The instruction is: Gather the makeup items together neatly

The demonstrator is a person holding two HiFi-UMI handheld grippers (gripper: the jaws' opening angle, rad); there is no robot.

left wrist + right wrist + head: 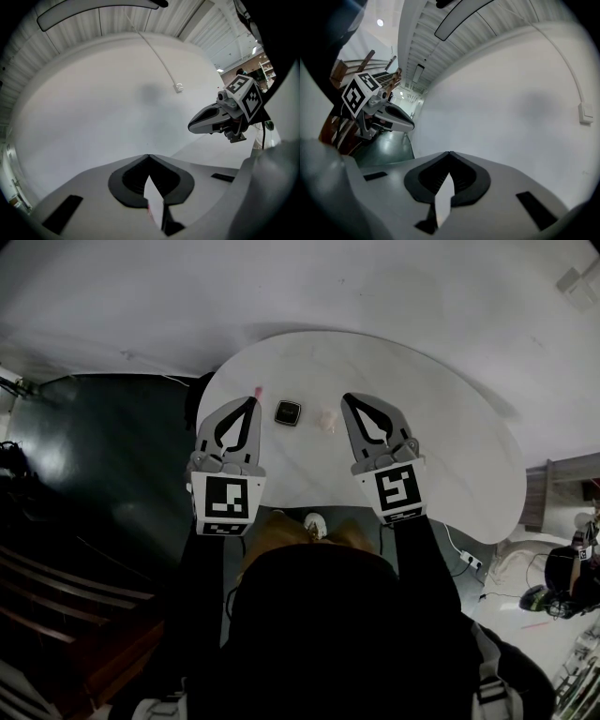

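Three small makeup items lie in a row on the white round table (450, 446) in the head view: a thin pink stick (258, 392), a black square compact (288, 412) and a pale pink puff (326, 421). My left gripper (253, 401) is held above the table with its tips just beside the pink stick, shut and holding nothing. To the right of the puff, my right gripper (346, 397) is also shut and empty. Both gripper views look at the white wall. The left jaws (149, 155) and the right jaws (449, 152) meet at their tips.
Dark floor (112, 456) lies left of the table. A power strip (467, 561) and cables lie on the pale floor at the right. A cable runs down the wall to a small socket (178, 87). The table's near edge (309, 510) is just in front of the person.
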